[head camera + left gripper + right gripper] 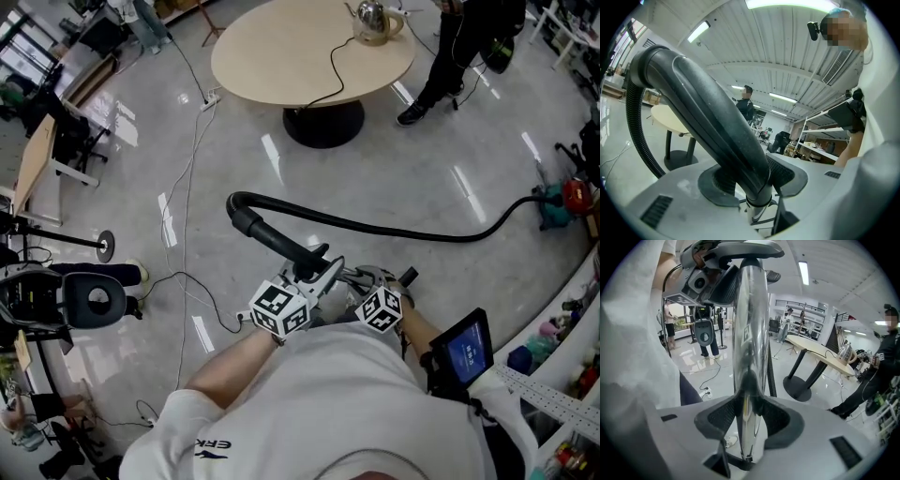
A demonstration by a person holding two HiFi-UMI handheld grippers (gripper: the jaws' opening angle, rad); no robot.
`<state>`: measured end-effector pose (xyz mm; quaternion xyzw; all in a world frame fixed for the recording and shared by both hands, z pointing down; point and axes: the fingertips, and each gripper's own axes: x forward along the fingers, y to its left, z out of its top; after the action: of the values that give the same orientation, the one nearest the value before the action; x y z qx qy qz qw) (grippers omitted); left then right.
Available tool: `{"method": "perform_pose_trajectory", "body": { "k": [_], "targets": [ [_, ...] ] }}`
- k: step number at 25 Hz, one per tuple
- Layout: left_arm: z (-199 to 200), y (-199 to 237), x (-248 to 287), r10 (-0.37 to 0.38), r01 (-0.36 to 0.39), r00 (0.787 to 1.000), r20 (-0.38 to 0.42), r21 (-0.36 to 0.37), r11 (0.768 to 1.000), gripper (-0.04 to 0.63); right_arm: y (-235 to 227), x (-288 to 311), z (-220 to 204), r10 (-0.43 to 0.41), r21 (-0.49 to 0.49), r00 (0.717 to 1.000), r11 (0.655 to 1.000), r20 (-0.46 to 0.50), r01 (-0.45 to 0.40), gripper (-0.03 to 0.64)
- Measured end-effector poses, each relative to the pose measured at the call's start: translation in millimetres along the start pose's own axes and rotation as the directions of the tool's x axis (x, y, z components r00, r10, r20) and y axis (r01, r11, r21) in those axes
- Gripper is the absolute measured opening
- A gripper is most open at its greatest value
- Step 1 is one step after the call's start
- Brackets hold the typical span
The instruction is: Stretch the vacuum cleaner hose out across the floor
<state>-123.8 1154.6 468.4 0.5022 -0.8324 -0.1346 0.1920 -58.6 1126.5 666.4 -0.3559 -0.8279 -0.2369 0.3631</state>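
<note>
The left gripper (pixel 755 186) clamps the black curved plastic handle (pixel 708 117); the right gripper (pixel 749 420) clamps the chrome metal tube (pixel 750 333). From them the black ribbed vacuum hose (pixel 403 230) runs bowed across the floor toward 3 o'clock.

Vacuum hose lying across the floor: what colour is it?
The hose is black, seen best in the head view.

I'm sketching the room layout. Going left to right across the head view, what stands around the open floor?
dark chair → power strip → kettle → standing person → red vacuum cleaner
</note>
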Motion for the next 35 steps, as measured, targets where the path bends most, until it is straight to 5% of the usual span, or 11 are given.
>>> {"method": "perform_pose_trajectory", "body": {
  "k": [10,21,29,35],
  "targets": [
    [-19,-11,-67,-0.144,0.148,0.987,-0.068,0.064,0.987,0.173,72,11,24,-0.053,0.024,0.996,0.998,-0.067,0.055,0.173],
    [-34,-29,-120,-0.335,0.360,0.928,-0.166,0.155,0.920,0.173,141,21,50,-0.141,0.171,0.980,0.972,-0.141,0.164,0.173],
    [-54,-52,-132,-0.398,0.432,0.890,-0.221,0.133,0.892,0.173,185,11,43,-0.092,0.216,0.982,0.968,-0.165,0.127,0.173],
    [-93,-95,-140,-0.394,0.453,0.874,-0.285,0.186,0.872,0.173,205,-22,27,-0.132,0.220,0.985,0.963,-0.114,0.154,0.173]
  ]
}}
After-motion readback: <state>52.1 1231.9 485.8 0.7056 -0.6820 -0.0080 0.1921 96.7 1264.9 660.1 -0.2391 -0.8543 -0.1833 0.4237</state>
